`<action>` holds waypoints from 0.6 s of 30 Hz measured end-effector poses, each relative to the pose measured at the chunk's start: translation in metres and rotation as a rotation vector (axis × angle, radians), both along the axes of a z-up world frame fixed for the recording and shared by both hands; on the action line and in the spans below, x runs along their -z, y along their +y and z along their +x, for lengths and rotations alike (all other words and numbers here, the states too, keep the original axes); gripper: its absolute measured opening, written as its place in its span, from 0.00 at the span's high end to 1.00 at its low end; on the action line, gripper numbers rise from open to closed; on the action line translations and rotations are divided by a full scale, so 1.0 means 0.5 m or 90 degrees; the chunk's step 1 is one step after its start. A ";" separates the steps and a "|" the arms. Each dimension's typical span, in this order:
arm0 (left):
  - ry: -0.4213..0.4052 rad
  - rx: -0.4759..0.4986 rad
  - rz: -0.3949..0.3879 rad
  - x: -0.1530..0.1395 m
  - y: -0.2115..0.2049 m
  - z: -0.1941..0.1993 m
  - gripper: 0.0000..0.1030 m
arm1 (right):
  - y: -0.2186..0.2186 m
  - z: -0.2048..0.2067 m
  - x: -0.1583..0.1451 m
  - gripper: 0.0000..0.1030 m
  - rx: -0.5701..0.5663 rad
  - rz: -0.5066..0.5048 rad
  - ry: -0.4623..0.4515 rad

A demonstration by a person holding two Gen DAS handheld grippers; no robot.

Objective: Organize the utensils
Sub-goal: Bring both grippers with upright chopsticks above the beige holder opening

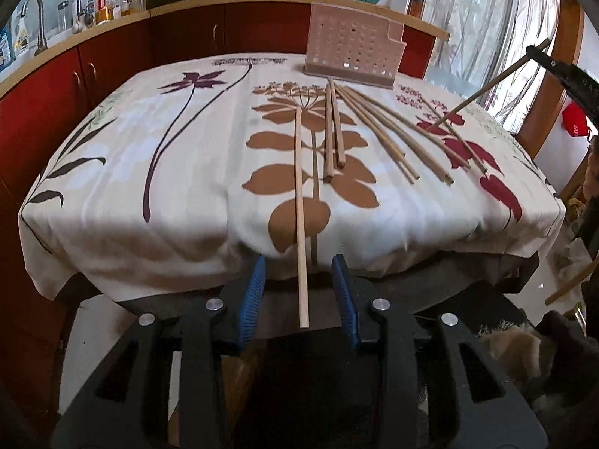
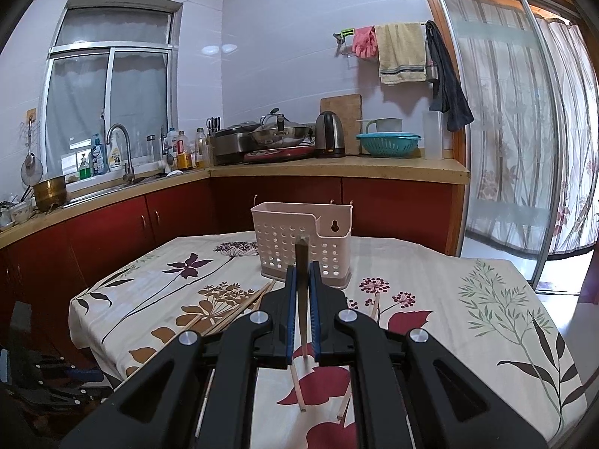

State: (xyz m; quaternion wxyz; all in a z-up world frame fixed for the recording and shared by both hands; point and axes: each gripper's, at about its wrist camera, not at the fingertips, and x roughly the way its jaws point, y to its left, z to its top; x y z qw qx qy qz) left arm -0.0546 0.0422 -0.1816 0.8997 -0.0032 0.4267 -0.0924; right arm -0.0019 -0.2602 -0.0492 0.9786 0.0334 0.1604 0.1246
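Observation:
Several wooden chopsticks (image 1: 378,131) lie fanned on the flowered tablecloth (image 1: 168,187) in front of a pink perforated utensil holder (image 1: 352,52) (image 2: 303,243). One long chopstick (image 1: 300,224) runs off the near table edge, its end between the blue pads (image 1: 258,292) of my left gripper (image 1: 299,280). The pads stand apart and touch nothing. My right gripper (image 2: 301,273) (image 1: 535,52) hovers over the table's right side, shut on a single chopstick (image 2: 301,299) (image 1: 486,86). That chopstick slants down towards the cloth.
Behind the table runs a red cabinet (image 2: 112,232) under a counter with sink tap (image 2: 119,149), pots (image 2: 277,134), kettle (image 2: 329,134) and teal colander (image 2: 387,144). A curtained sliding door (image 2: 524,149) is on the right. More chopsticks (image 2: 239,310) lie beside my right gripper.

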 end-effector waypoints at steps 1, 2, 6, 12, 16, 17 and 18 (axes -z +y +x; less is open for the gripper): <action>0.006 0.001 0.003 0.003 0.000 0.000 0.66 | 0.001 -0.001 0.000 0.93 0.000 0.000 0.000; 0.011 0.003 0.004 0.006 0.000 0.000 0.67 | 0.001 -0.003 0.000 0.93 -0.001 -0.001 -0.001; 0.030 0.014 0.009 0.016 -0.003 0.001 0.75 | 0.003 -0.003 -0.001 0.93 0.000 0.000 -0.001; 0.039 0.026 0.011 0.022 -0.009 0.001 0.84 | 0.003 -0.004 -0.001 0.93 0.000 -0.001 -0.001; 0.045 0.031 0.010 0.024 -0.011 0.000 0.93 | 0.003 -0.004 0.000 0.93 0.000 -0.001 -0.001; 0.045 0.031 0.011 0.025 -0.011 0.001 0.93 | 0.003 -0.004 -0.001 0.93 0.000 -0.001 -0.001; 0.045 0.031 0.012 0.024 -0.011 0.002 0.94 | 0.003 -0.003 0.000 0.93 0.000 -0.001 -0.001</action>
